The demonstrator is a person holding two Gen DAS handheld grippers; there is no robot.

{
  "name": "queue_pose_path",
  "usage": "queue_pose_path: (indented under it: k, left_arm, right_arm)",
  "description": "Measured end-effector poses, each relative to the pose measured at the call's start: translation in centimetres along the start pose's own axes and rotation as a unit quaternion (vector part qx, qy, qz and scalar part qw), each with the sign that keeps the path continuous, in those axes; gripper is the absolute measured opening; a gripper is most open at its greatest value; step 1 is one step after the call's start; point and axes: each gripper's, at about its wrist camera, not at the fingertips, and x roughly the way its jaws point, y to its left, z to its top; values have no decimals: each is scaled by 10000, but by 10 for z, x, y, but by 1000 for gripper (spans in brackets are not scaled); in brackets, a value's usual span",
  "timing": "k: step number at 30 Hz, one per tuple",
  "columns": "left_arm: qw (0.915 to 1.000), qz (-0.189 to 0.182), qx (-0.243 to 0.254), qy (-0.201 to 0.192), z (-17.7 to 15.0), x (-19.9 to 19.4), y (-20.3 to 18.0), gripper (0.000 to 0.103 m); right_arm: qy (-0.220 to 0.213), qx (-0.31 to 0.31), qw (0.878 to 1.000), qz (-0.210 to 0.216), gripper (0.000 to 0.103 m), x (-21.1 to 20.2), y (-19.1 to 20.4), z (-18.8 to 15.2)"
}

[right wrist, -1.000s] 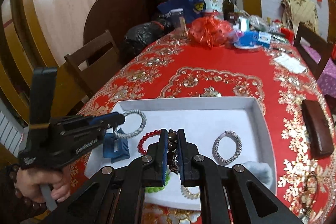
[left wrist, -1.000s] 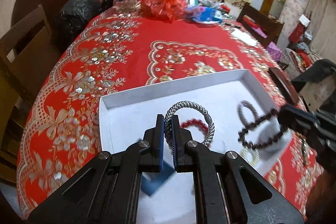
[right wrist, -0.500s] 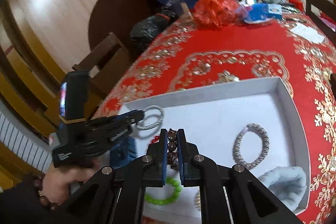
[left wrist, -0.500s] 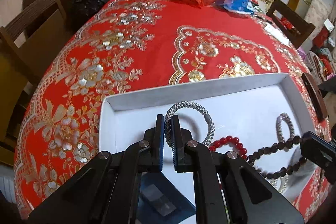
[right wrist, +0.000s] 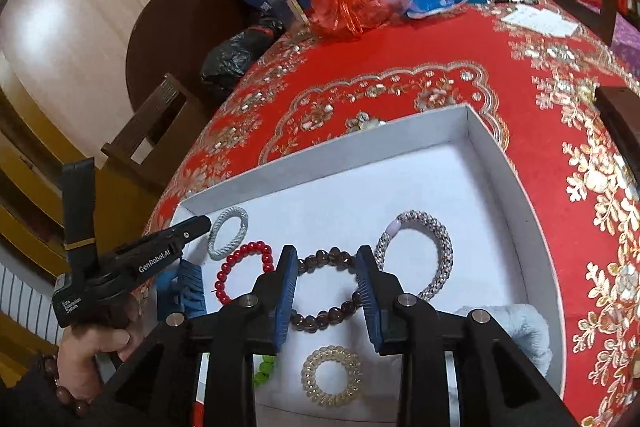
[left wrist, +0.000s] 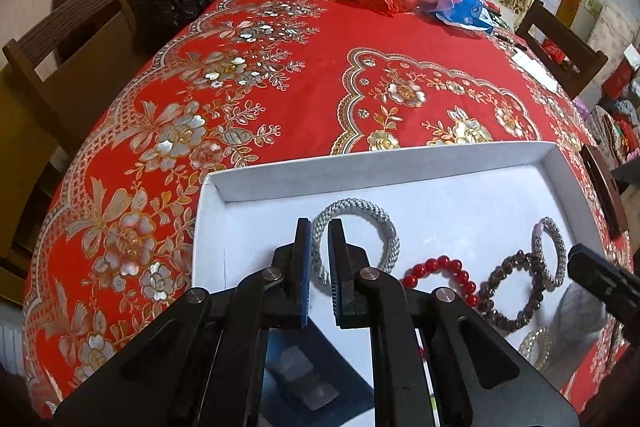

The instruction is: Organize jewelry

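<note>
Your right tongs (right wrist: 326, 281) have just been opening: half a second ago they were pinching the dark brown bead bracelet (right wrist: 326, 293), and now that bracelet is lying flat on the floor of the white tray (right wrist: 496, 151), its ring sitting between the parted pads with a clear gap on each side. Both tools are sitting lower over the tray than a second ago. Your left tongs (left wrist: 319, 267) are staying nearly closed on the near-left edge of the grey woven bracelet (left wrist: 356, 239), which is resting in the far-left part of the tray. Just right of it the red bead bracelet (right wrist: 244, 277) is lying, and the pale beaded bracelet (right wrist: 416, 259) is lying right of the brown one. Nearer you, a clear coil hair tie (right wrist: 331, 375) is resting on the tray floor. The tray is sitting on the counter (left wrist: 280, 75) with its red floral cloth.
</note>
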Motion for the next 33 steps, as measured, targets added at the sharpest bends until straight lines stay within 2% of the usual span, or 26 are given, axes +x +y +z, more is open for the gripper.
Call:
queue_pose_path:
  k: [3,5,8,10,13,15,17,21,25,30,31,32,33]
  left_arm:
    - [9999,-137,37,-76,-7,-11,0,11]
    - [9996,-186,76,-182,-16,-18,1,24]
    - [9991,-6,198,-371,-28,-22,3,29]
    - [9979,402,243,-456,-36,-23,6,31]
    - [9988,171,132,-441,-45,-24,13,39]
    - [9989,193,97,-416,-49,-25,15,39]
    - [9991,87,27,-423,-55,-26,18,43]
    - [9988,103,119,-458,-63,-33,16,44]
    - [9989,-51,168,-435,-75,-43,18,44]
    - [9962,-141,236,-822,-78,-86,20,47]
    - [9948,-177,274,-964,-79,-103,20,59]
    - [9934,-195,305,-1085,-81,-116,21,80]
    - [9918,-225,324,-1217,-85,-131,21,88]
  right_arm:
    - [70,-325,9994,55,29,-6,13,-7]
    - [265,-638,9976,76,29,-7,25,-20]
    - [559,-861,9947,37,29,-6,35,-42]
    - [551,-846,9948,-108,29,-11,35,-53]
    - [524,-641,9964,-173,29,-19,27,-65]
    - [551,-581,9964,-288,29,-20,23,-71]
    - [479,-433,9977,-188,29,-24,18,-76]
    - [414,-367,9982,-240,29,-33,20,-86]
    - [392,-274,9986,-206,29,-43,24,-99]
    - [45,-405,9989,-230,29,-71,41,-109]
    - [-75,-458,9986,-260,34,-81,48,-112]
    - [-172,-501,9980,-335,41,-88,53,-116]
    - [-292,-562,9969,-475,59,-95,57,-121]
